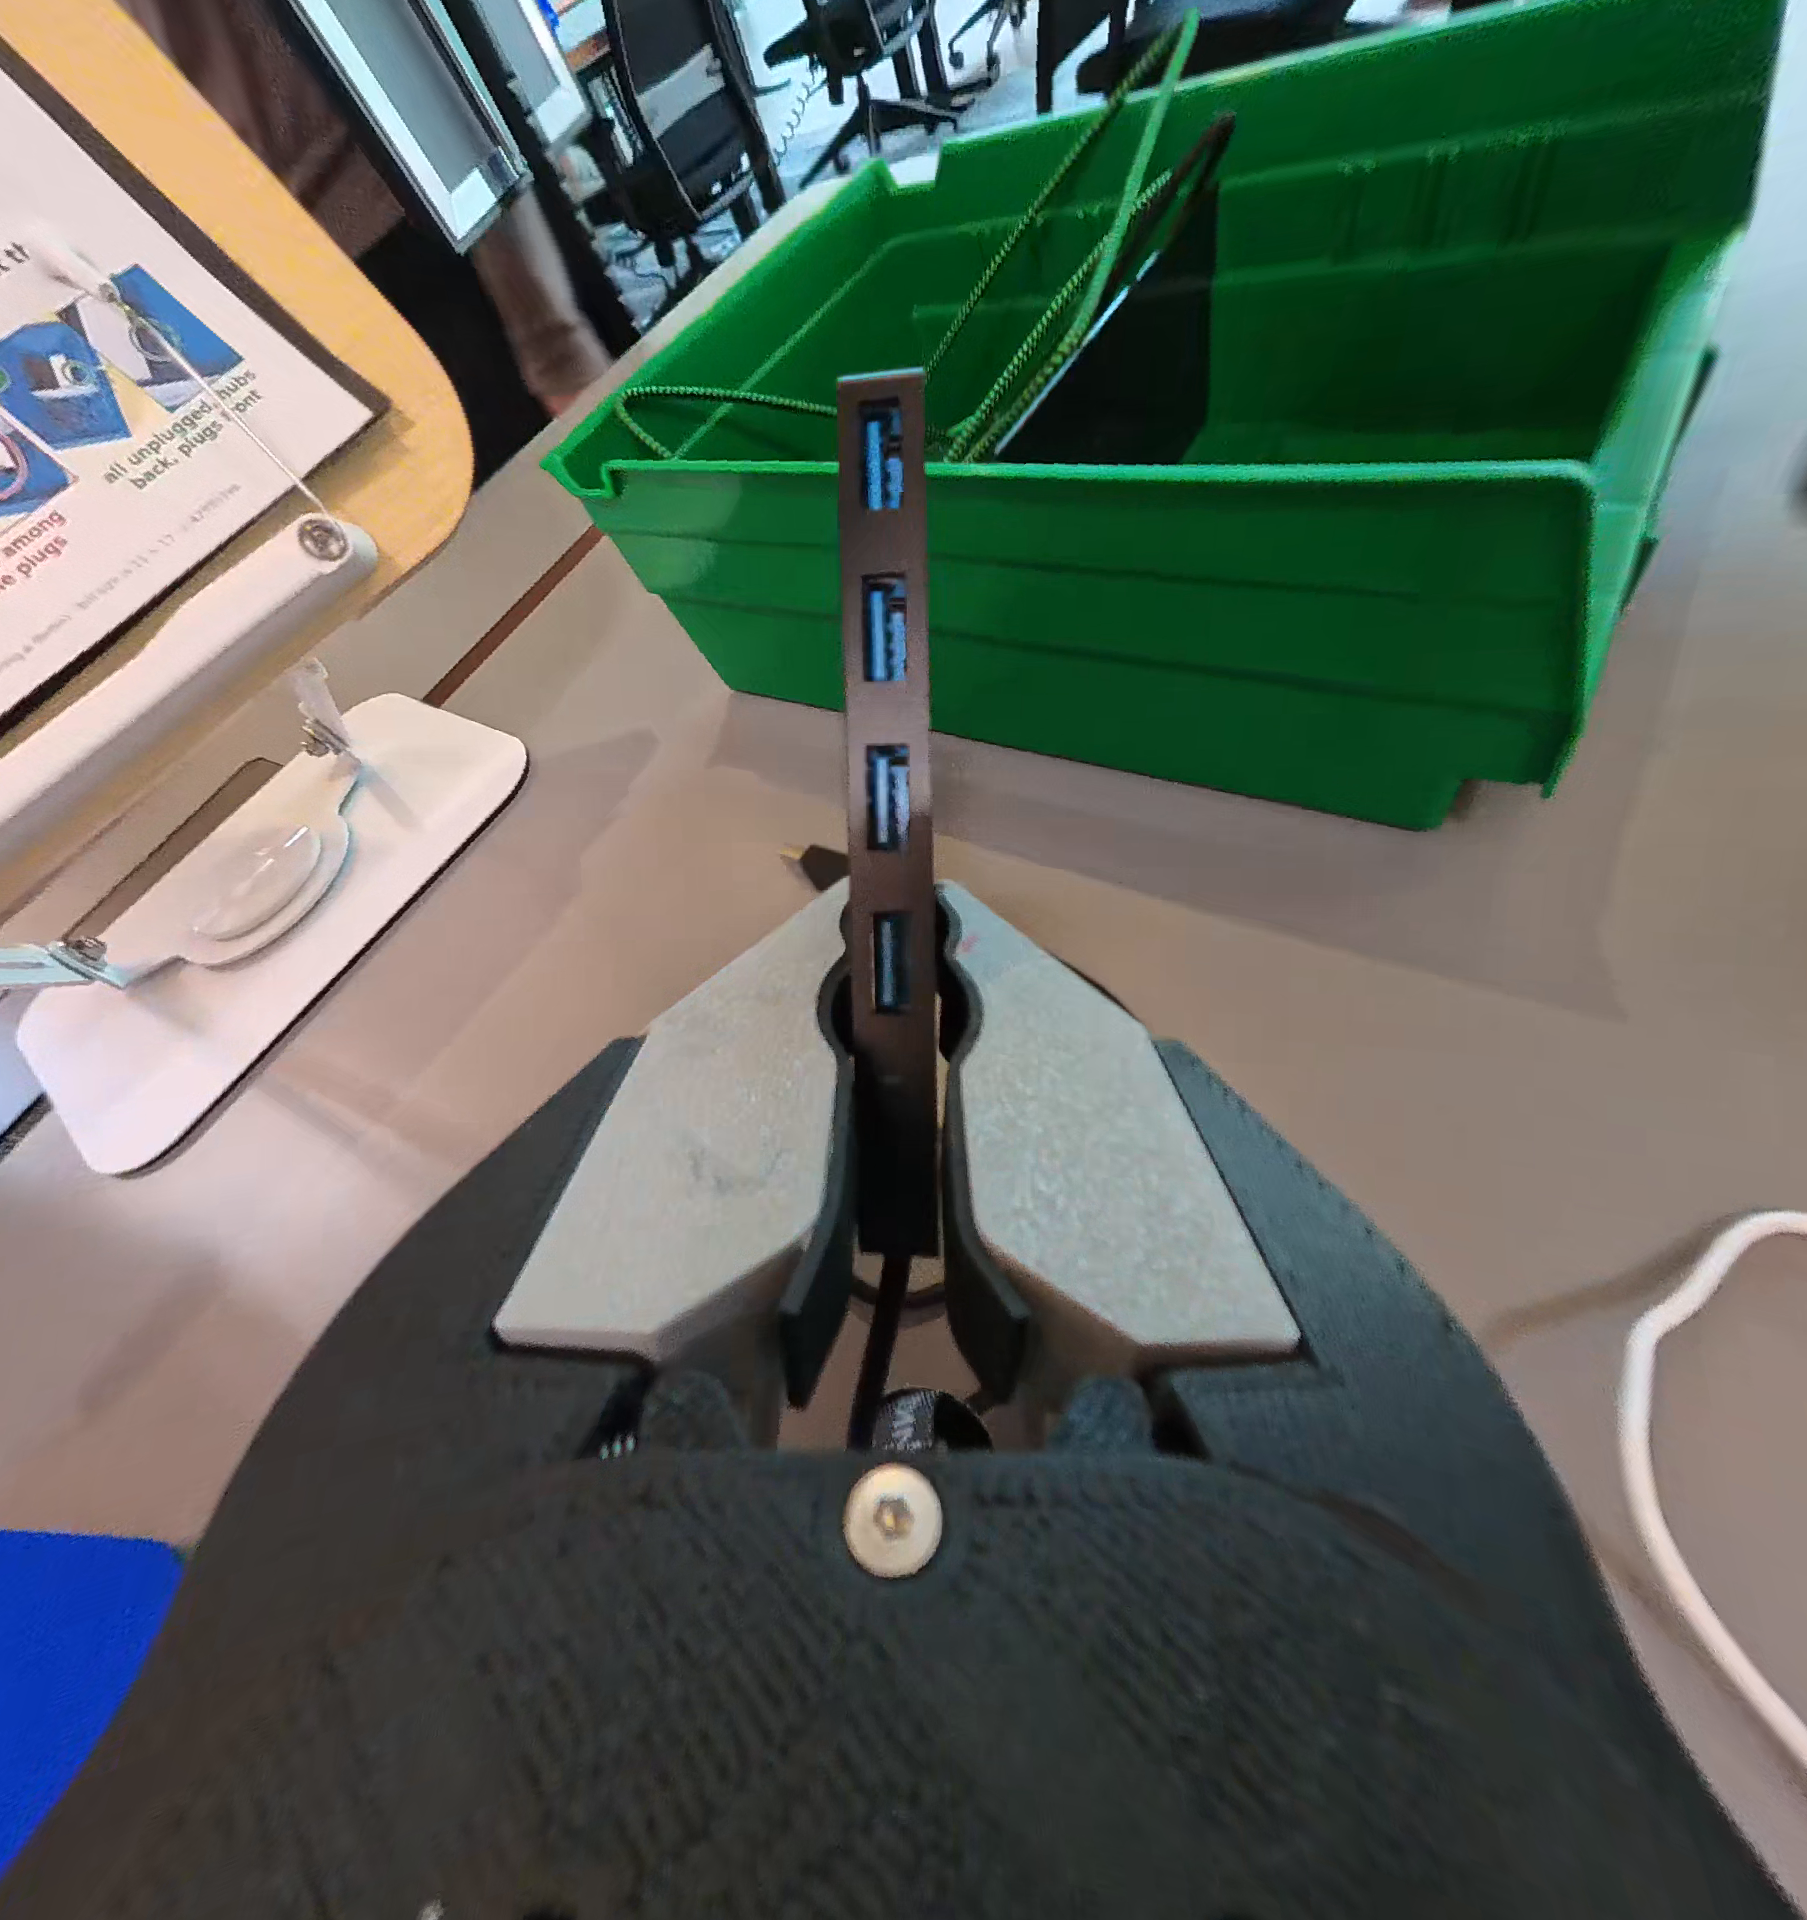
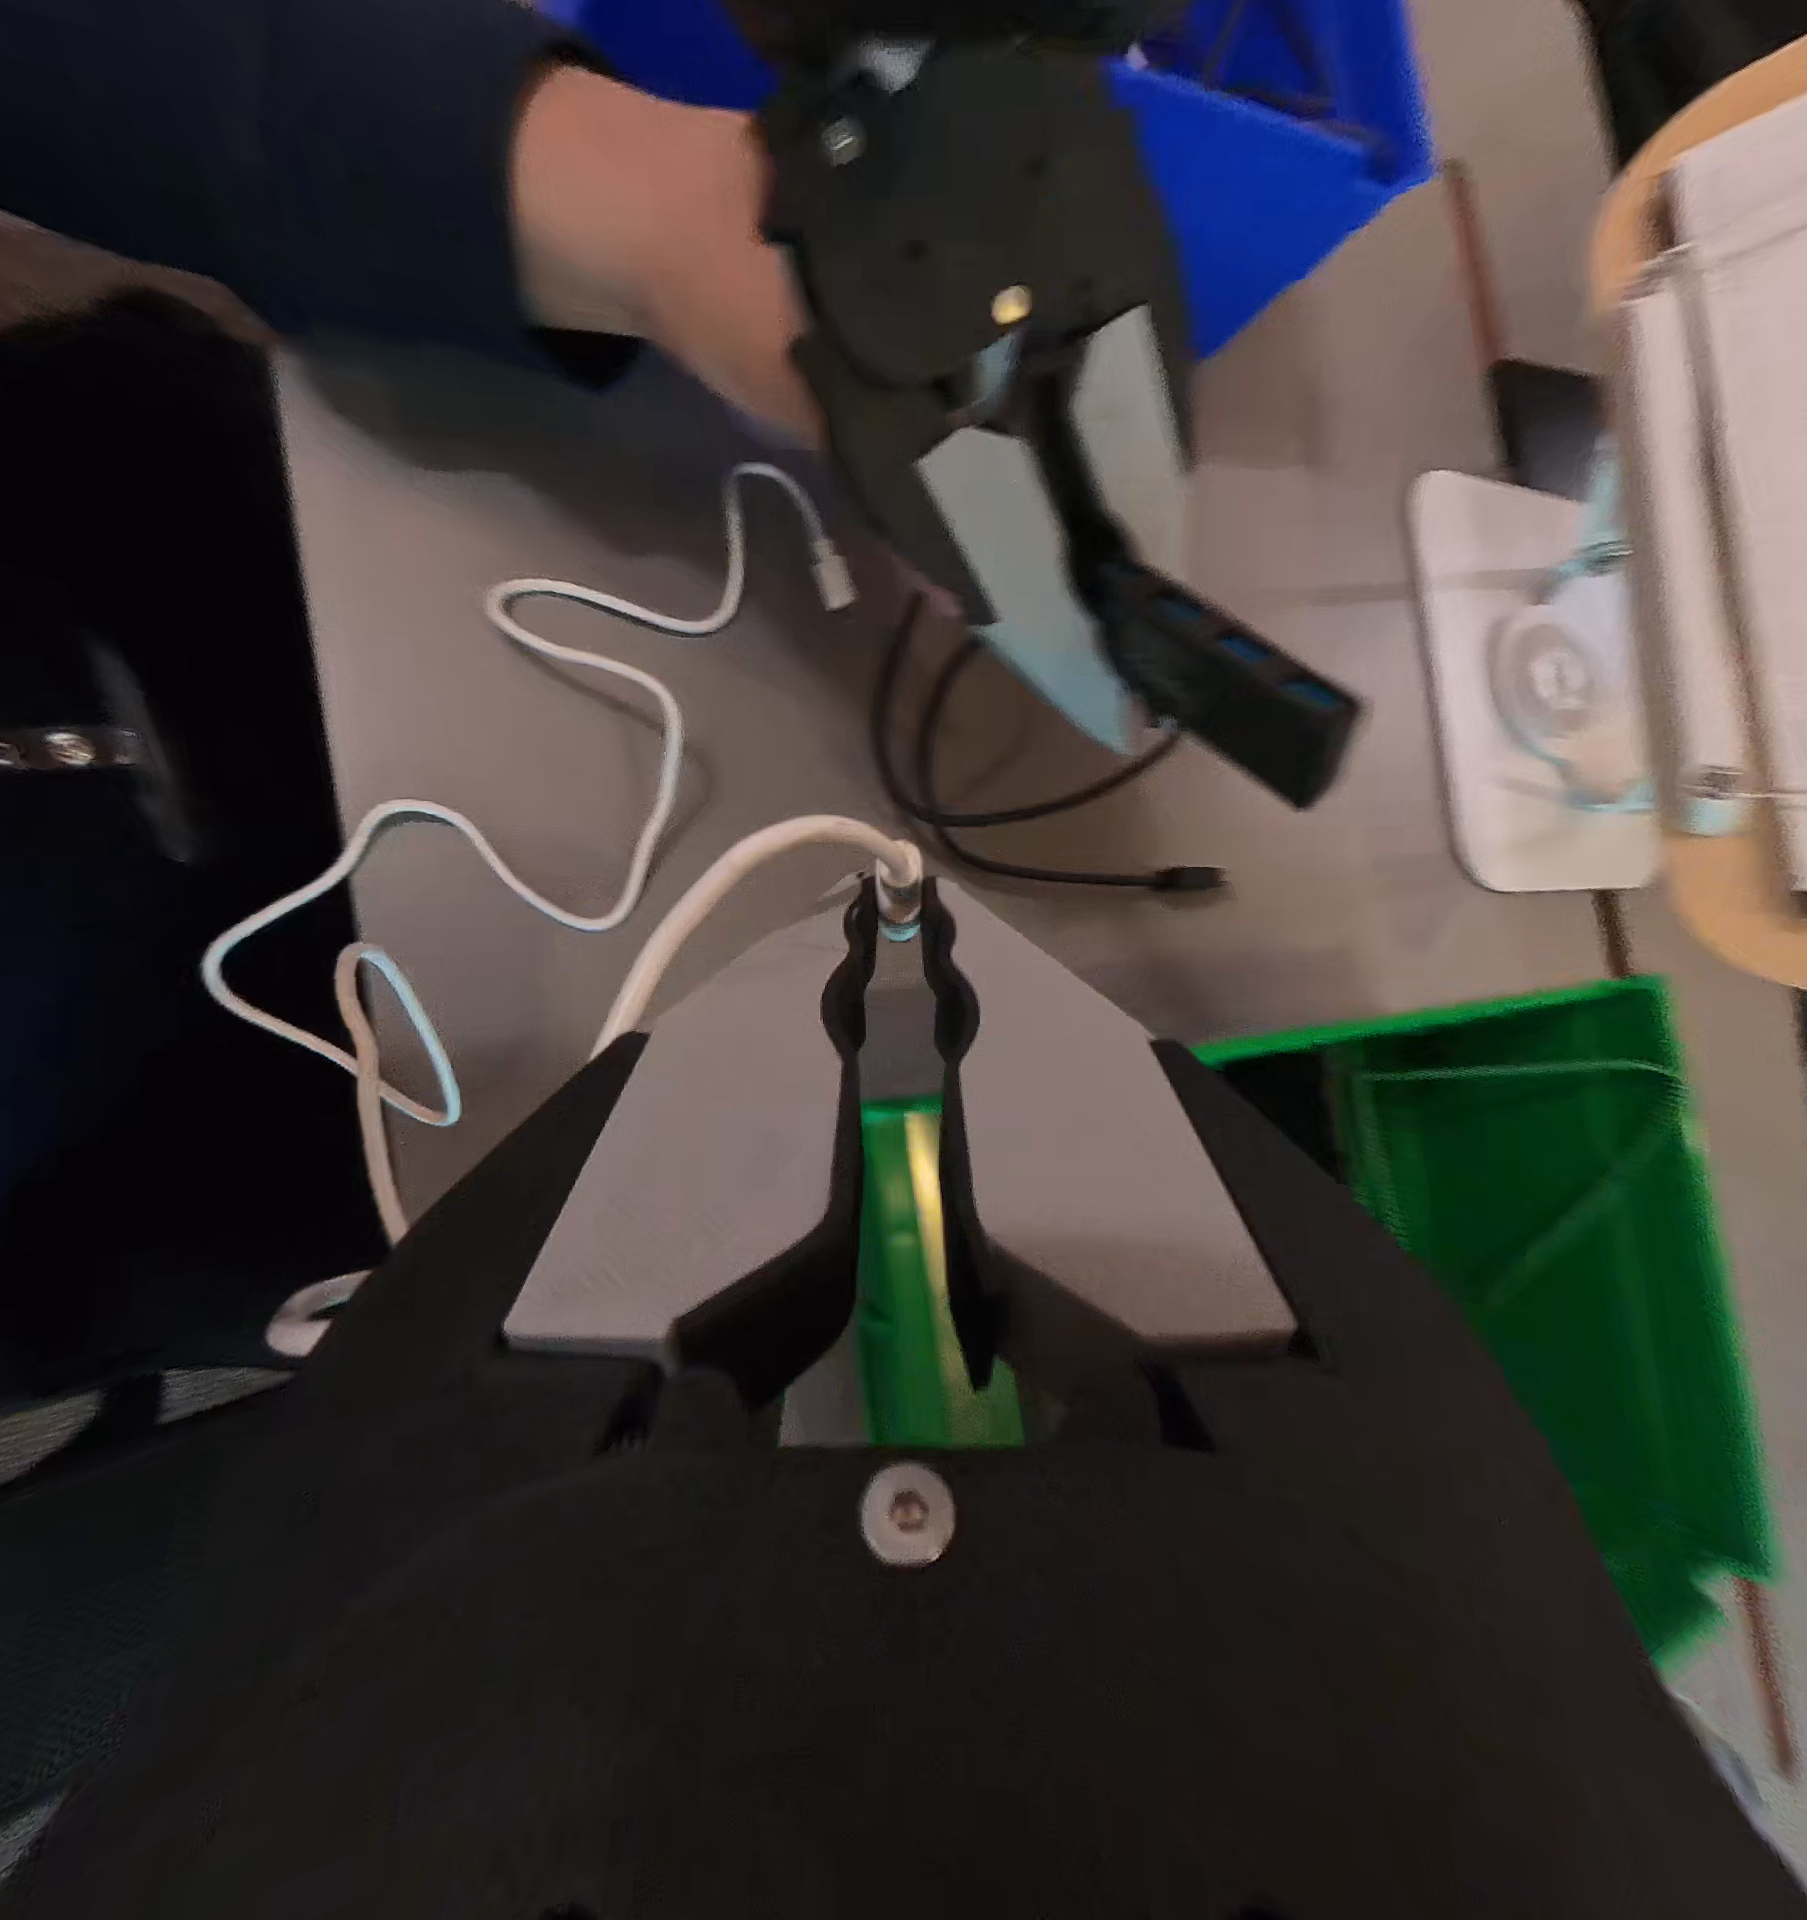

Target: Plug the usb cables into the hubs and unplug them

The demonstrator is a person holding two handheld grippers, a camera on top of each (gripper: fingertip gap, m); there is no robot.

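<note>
Between the left gripper (image 1: 894, 935) fingers: black usb hub (image 1: 886, 665), clamped at its cable end, standing out past the fingertips toward 12 o'clock, four blue ports facing the camera, all vacant. Green bin (image 1: 1190, 582) behind it, 12 to 2 o'clock. Right gripper (image 2: 894, 914) pinched on the plug of a white usb cable (image 2: 733, 883), cable trailing off toward 9 o'clock over the table (image 2: 525, 499). Hub and plug apart.

Bare counter (image 1: 1242, 987) lies open ahead; green bin (image 1: 1138, 623) blocks beyond, sign stand (image 1: 286, 904) crowds the left.
</note>
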